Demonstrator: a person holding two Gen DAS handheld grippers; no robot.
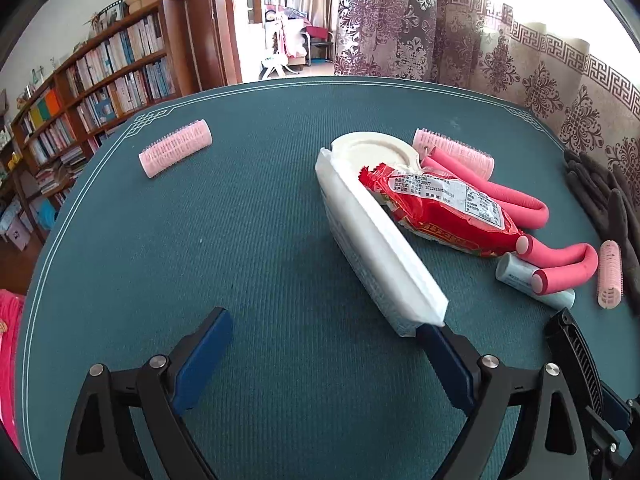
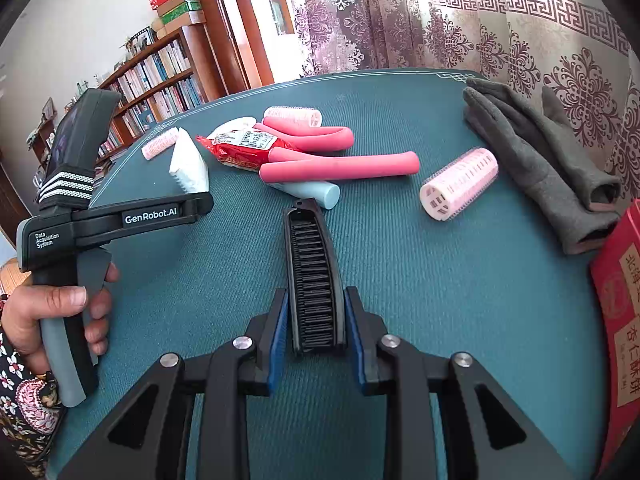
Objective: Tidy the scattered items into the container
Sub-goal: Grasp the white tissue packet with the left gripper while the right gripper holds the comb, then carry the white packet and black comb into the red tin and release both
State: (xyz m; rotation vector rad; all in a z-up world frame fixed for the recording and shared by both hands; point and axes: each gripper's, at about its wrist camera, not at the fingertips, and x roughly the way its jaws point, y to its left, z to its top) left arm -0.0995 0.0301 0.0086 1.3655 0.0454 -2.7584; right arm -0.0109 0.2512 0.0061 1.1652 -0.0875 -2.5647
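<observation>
My right gripper (image 2: 316, 312) is shut on a black comb (image 2: 314, 276) and holds it just above the green table mat. The comb also shows at the right edge of the left wrist view (image 1: 576, 356). My left gripper (image 1: 324, 344) is open, its right finger touching the end of a white tissue pack (image 1: 372, 248). Behind lie a red snack packet (image 1: 440, 208), pink foam rods (image 2: 340, 168), a pale blue tube (image 2: 316, 194) and pink hair rollers (image 2: 460, 184) (image 1: 176, 148). A red box (image 2: 620, 312) stands at the right edge.
Grey gloves (image 2: 552, 164) lie at the back right of the table. A white round lid (image 1: 380, 152) sits behind the tissue pack. Patterned curtains hang behind the table and a bookshelf (image 1: 92, 92) stands to the left.
</observation>
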